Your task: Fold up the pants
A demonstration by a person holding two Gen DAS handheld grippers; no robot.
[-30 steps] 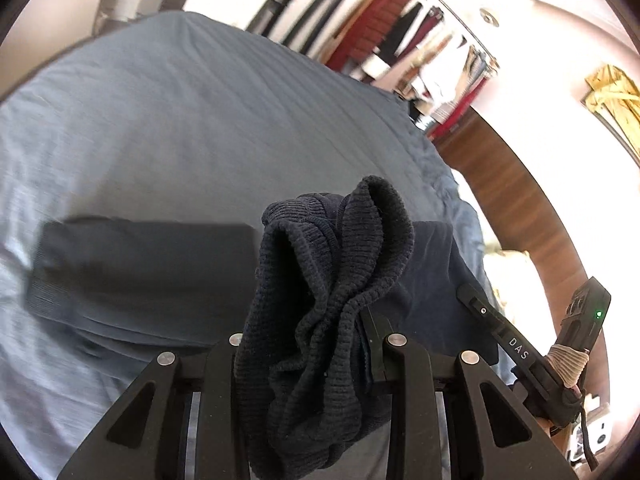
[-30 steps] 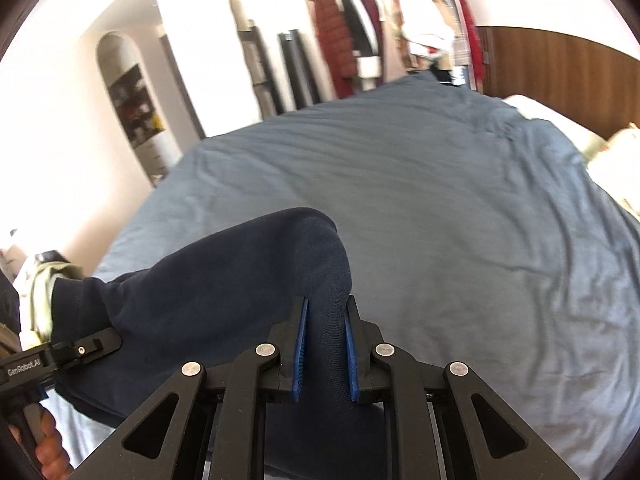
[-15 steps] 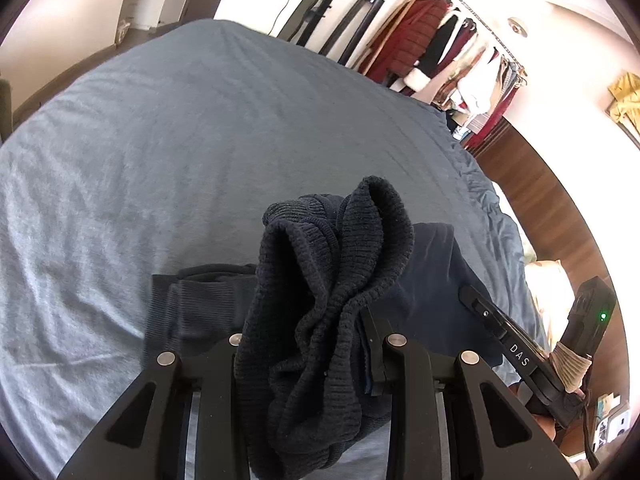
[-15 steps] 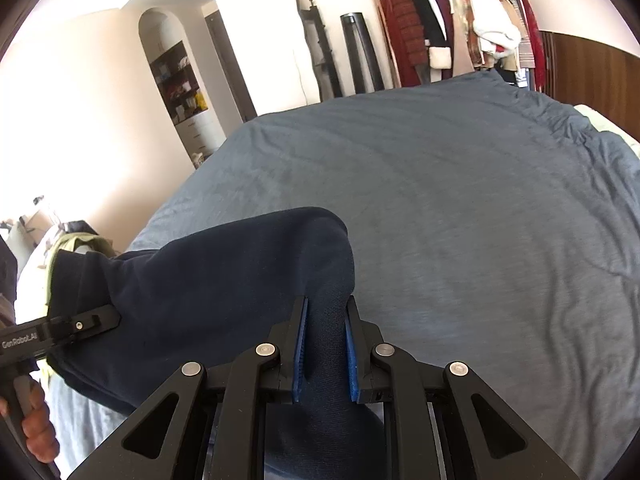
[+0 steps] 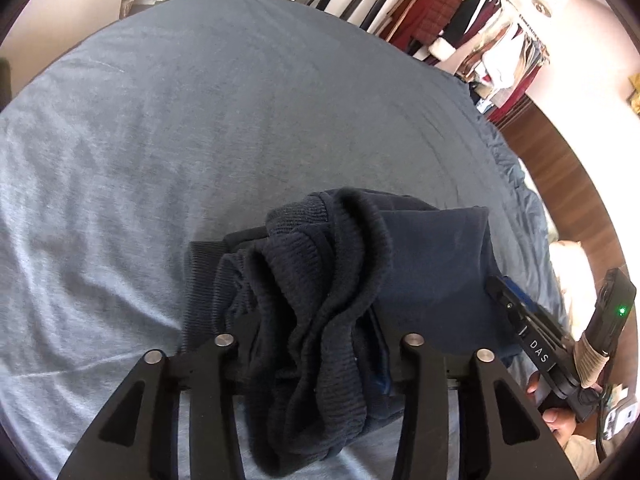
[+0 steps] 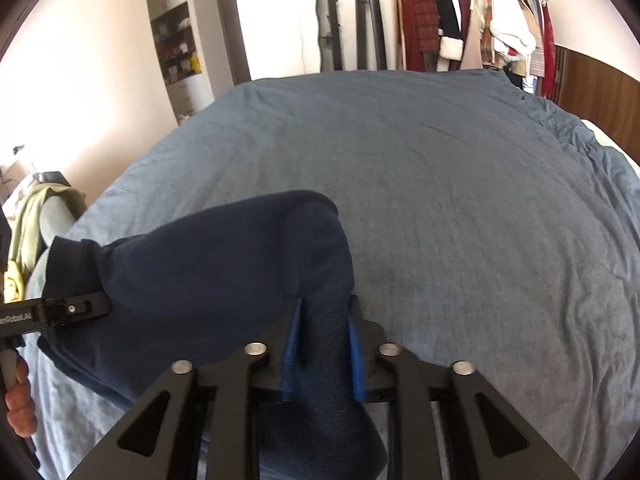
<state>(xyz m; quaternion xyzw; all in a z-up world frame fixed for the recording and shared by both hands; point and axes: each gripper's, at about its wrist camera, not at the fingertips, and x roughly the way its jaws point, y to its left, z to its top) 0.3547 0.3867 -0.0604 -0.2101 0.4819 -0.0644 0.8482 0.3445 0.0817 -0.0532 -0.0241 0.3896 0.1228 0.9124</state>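
The left gripper (image 5: 316, 344) has its jaws clamped on the bunched ribbed waistband of the navy sweatpants (image 5: 432, 264). The right gripper (image 6: 322, 344) pinches a fold of the same fabric between its blue pads (image 6: 290, 344). The pants hang stretched between them, just above the blue bedspread (image 6: 460, 200). A clothes rack (image 6: 480, 12) stands at one o'clock beyond the bed.
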